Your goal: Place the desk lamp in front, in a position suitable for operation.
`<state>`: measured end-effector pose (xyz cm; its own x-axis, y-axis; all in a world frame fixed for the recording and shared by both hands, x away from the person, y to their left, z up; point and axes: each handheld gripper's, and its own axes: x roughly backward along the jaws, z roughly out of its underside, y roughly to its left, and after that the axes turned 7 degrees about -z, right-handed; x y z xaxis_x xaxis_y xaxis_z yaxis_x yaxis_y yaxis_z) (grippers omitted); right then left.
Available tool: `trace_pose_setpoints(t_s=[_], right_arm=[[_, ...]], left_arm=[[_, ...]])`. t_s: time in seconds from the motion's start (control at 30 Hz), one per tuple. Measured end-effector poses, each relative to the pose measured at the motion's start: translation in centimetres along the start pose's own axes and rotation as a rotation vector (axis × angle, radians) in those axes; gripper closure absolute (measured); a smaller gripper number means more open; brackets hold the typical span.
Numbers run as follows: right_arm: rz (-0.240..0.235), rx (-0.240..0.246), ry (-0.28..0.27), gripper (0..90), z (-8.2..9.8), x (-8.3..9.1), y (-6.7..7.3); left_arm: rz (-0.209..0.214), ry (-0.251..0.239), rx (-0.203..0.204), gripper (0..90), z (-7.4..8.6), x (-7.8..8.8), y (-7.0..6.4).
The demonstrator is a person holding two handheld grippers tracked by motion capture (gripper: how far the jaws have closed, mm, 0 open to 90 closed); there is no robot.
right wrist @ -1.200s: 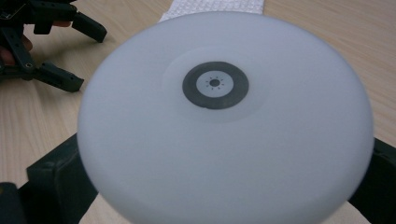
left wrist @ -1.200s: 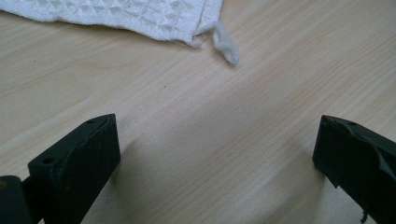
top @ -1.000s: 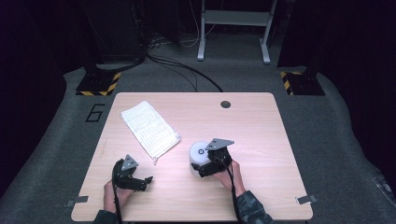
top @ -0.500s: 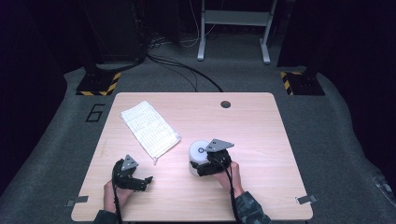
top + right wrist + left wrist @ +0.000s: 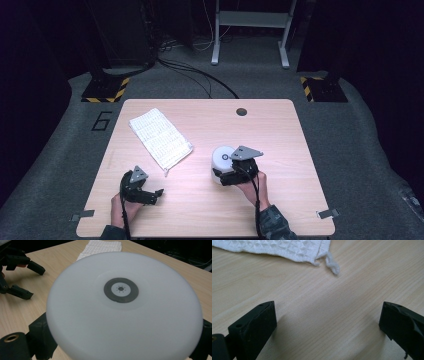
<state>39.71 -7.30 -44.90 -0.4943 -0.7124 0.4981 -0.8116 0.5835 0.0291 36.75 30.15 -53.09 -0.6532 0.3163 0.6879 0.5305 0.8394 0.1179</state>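
Wide apart stand the two black jaws of the left gripper point(image 5: 150, 194), with nothing but bare wood between them; in the left gripper view each jaw rises at its own edge of the frame, and the pale wooden table point(image 5: 352, 302) shows in the gap. That gripper sits near the table's front left corner, held by the person's left hand point(image 5: 121, 207).

Ahead of its jaws lies the white waffle-weave cloth point(image 5: 160, 137), spread flat on the left half of the table. In the left gripper view its near corner point(image 5: 287, 248) ends in a small frayed loop of thread, apart from the jaws.

The right gripper point(image 5: 226, 172) has its jaws set on either side of the white round plastic canister with a dark grey ring at the middle of its top point(image 5: 223, 159). In the right gripper view this canister point(image 5: 125, 307) looms close, and a black jaw shows at each lower corner against its sides; the jaws seem to clasp it. The canister stands upright on the table, near the middle and a little to the right, well apart from the cloth. The person's right hand point(image 5: 255, 184) holds the gripper just behind it.
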Motion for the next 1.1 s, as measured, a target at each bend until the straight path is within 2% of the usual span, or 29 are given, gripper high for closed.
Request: trace_pose_setpoints(t_s=[0.2, 0.47, 0.9, 0.93, 1.1], right_arm=[[0.015, -0.014, -0.012, 8.3, 0.0, 0.6, -0.2], [0.039, -0.018, -0.001, 8.3, 0.4, 1.0, -0.9], [0.081, -0.070, 0.035, 8.2, 1.8, 0.7, -2.4], [0.085, -0.084, 0.037, 8.2, 2.1, 0.7, -2.5], [0.099, -0.091, 0.046, 8.2, 2.6, 0.4, -2.8]], left_arm=[[0.003, 0.005, -0.001, 1.1, 0.0, 0.0, 0.0], [0.003, 0.004, -0.001, 1.2, 0.0, 0.0, 0.0], [0.000, -0.006, 0.004, 1.5, 0.0, 0.0, -0.1], [0.000, -0.006, 0.004, 1.5, 0.0, 0.0, -0.1], [0.001, -0.005, 0.002, 1.6, 0.0, 0.0, 0.0]])
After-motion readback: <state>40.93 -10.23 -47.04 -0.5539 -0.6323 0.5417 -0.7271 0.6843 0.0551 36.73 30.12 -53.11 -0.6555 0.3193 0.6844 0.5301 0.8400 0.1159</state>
